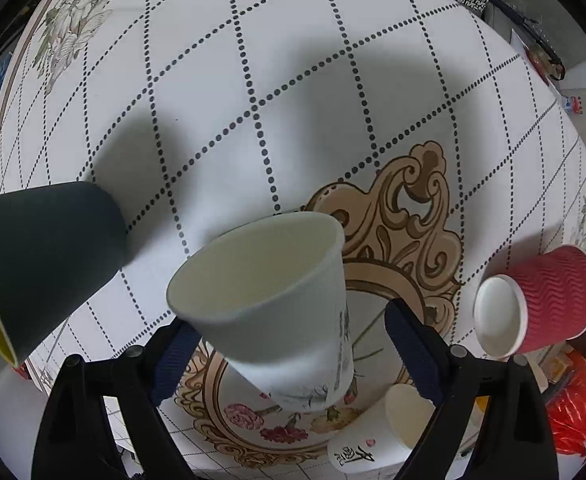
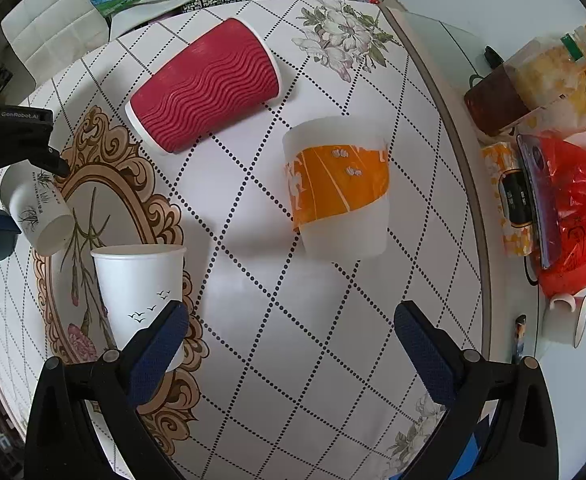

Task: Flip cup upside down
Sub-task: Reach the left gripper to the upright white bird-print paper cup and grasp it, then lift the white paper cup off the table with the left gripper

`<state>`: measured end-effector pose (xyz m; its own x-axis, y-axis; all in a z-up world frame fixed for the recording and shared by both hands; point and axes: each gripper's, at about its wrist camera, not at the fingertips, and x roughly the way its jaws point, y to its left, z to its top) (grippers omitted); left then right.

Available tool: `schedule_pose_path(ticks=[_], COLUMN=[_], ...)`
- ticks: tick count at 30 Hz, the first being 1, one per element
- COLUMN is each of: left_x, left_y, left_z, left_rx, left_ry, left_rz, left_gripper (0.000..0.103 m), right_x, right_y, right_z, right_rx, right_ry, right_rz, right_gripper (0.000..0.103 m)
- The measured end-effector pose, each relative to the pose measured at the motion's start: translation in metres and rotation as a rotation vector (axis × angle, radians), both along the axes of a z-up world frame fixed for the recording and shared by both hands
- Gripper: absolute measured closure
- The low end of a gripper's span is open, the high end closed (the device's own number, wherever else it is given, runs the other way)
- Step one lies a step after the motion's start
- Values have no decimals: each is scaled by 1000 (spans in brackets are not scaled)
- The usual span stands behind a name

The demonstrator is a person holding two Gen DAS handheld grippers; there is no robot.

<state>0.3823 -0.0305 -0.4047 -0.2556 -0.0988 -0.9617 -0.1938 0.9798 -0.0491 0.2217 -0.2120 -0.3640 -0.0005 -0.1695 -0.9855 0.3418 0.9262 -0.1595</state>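
Observation:
A white paper cup (image 1: 277, 304) with a grey plant print sits between my left gripper's (image 1: 289, 340) fingers, tilted, mouth facing the camera. The left pad touches its wall; the right pad stands clear of it, so the jaws look open. It also shows in the right wrist view (image 2: 39, 216), tilted beside the left gripper's black finger (image 2: 33, 148). My right gripper (image 2: 289, 336) is open and empty above the tablecloth. A white cup with bird print (image 2: 141, 292) stands upright by its left finger.
A red ribbed cup (image 2: 209, 84) lies on its side. An orange-and-white cup (image 2: 337, 188) stands upside down. A dark cup (image 1: 45, 264) lies at the left. A small white cup (image 1: 377, 428) lies on its side. Boxes, a red bag (image 2: 577, 216) and a mug (image 2: 565, 320) crowd the table's right edge.

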Motion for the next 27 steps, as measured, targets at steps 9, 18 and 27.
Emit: schedule_pose_path(ticks=[9, 18, 27], left_x=[-11, -38, -125], left_y=[4, 2, 1], left_z=[1, 47, 101], left_rx=[49, 143, 167], left_ry=[-30, -152, -227], left_rz=[-77, -216, -327], left_gripper=[42, 42, 42], right_x=[-3, -13, -41], right_y=[0, 1, 9], right_z=[-2, 1, 5], right_rx=[-3, 8, 47], right_ry=[8, 11, 12], right_rz=[-3, -2, 26], right_gripper=[0, 0, 0])
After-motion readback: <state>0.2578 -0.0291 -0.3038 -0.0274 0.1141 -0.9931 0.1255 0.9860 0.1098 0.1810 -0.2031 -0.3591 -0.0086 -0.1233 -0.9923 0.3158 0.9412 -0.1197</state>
